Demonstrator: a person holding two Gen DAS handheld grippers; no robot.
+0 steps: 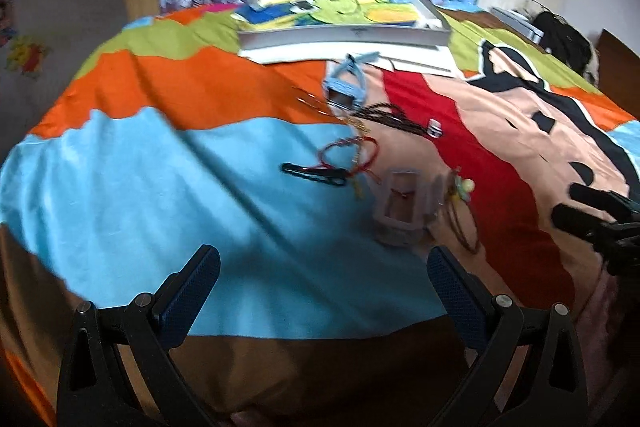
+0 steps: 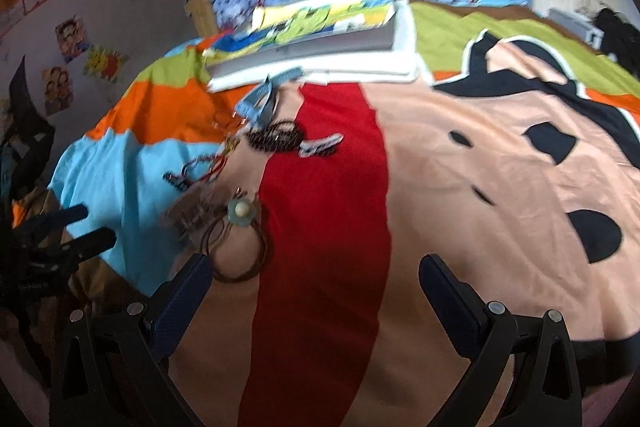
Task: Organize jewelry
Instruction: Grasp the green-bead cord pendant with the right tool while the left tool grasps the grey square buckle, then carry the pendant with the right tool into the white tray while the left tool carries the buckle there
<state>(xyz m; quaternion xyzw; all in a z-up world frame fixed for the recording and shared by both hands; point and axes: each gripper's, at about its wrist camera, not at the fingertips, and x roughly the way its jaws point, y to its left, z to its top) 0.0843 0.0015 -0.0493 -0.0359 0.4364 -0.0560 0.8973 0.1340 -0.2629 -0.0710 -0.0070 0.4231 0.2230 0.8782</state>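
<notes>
Still at the approach: your left gripper [image 1: 324, 281] and right gripper [image 2: 316, 281] both hang spread wide, holding nothing. Jewelry lies ahead of the left fingers; the grey clip [image 1: 402, 209] is nearest. Lower, straddle, then close. Blur hides finer detail.

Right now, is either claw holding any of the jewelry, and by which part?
Nothing is held. The left claw and right claw are both open and empty above the bedspread; the jewelry, including the red bracelet, lies untouched.
</notes>
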